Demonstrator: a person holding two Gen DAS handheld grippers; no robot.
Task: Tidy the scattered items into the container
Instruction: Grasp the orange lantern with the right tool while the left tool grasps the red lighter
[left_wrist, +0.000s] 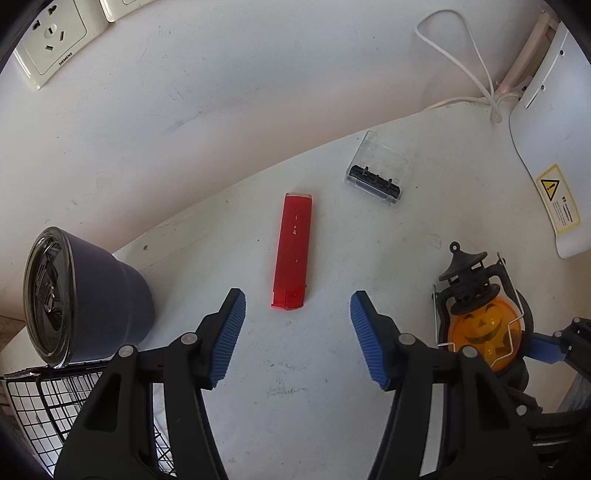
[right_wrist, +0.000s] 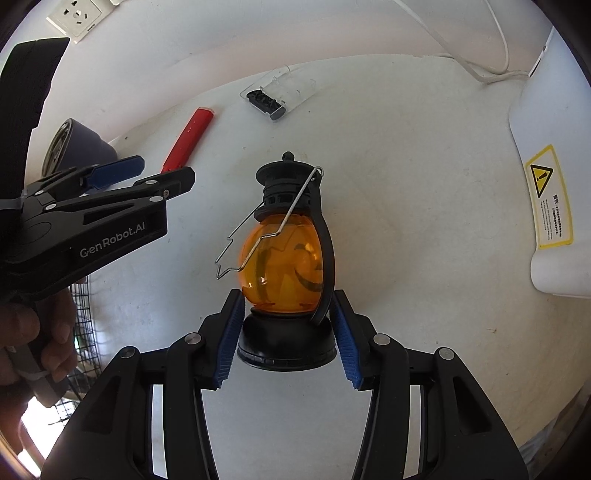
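At frame centre, the right gripper (right_wrist: 287, 332) brackets the pumpkin lantern (right_wrist: 286, 254) at its black base, whether clamped is unclear, while the left gripper (left_wrist: 297, 339) gapes empty below the red case (left_wrist: 291, 251); the round base may slip.

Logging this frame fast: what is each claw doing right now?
Left claw: open, holding nothing, above the table near the red stick.
Right claw: around the pumpkin lantern base; firm grip cannot be told.
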